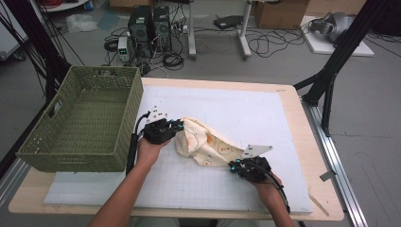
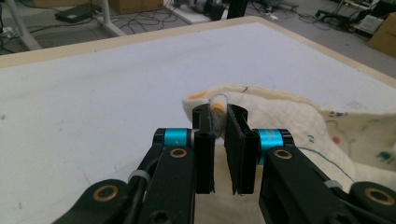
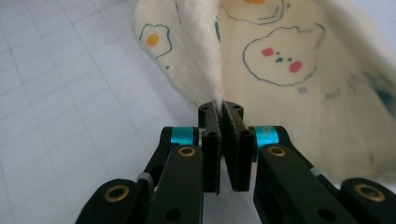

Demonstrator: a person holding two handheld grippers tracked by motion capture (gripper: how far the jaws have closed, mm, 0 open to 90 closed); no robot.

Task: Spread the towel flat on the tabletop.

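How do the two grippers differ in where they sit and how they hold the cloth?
The left gripper pinches the cloth by the basket; the right gripper pinches its near corner. The left's jaws show a wider gap than the right's. Both are shut on it.

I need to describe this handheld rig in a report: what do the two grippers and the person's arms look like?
Both the left gripper and the right gripper are black, with two flat black jaws, a cyan band behind each and brass-coloured pivot rings on the linkages. Each carries a grey three-cornered plate on top and trails a black cable. The person's forearms are bare, with no sleeves visible.
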